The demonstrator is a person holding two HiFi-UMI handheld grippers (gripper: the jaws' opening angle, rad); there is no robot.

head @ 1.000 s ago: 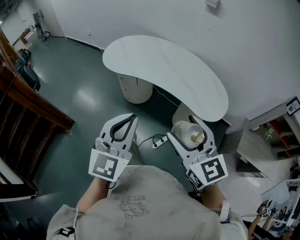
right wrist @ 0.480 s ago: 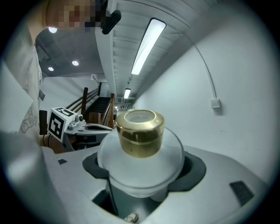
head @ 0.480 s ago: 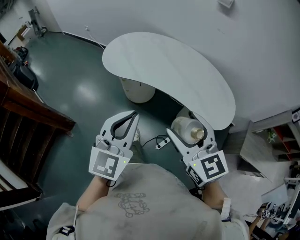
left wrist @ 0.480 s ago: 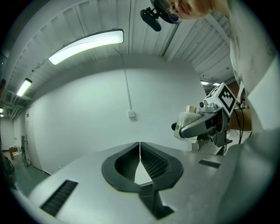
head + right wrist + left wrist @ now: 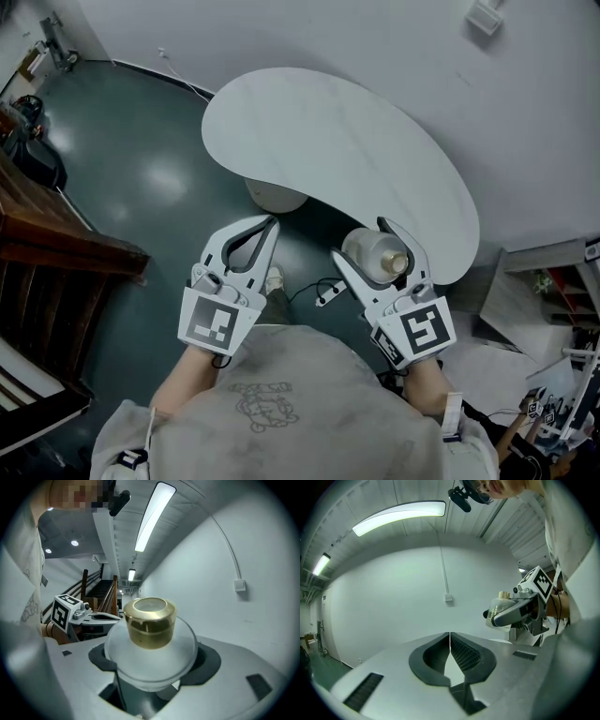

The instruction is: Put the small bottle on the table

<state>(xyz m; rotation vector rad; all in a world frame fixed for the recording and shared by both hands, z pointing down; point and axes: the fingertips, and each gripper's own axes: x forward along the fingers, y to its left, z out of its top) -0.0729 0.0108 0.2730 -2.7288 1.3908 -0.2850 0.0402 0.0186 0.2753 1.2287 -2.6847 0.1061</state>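
Note:
A small frosted bottle [image 5: 371, 255] with a gold cap [image 5: 149, 622] sits between the jaws of my right gripper [image 5: 361, 239], which is shut on it. The bottle lies on its side above the near edge of the white kidney-shaped table [image 5: 309, 150]. In the right gripper view the bottle [image 5: 150, 653] fills the jaws, cap toward the camera. My left gripper [image 5: 267, 225] hangs left of it over the dark floor, jaws shut with nothing between them. The left gripper view shows its dark pads [image 5: 461, 653] meeting, with the bottle [image 5: 500, 611] off to the right.
The table's white pedestal [image 5: 274, 195] stands under its near edge. A power strip and cable [image 5: 328, 295] lie on the dark green floor [image 5: 141, 141]. A wooden stair railing [image 5: 56, 234] runs along the left. A grey shelf unit [image 5: 553, 262] stands at the right by the wall.
Both grippers have shifted slightly toward the table; the bottle is now over its near edge. The right gripper's hold on it is unchanged.

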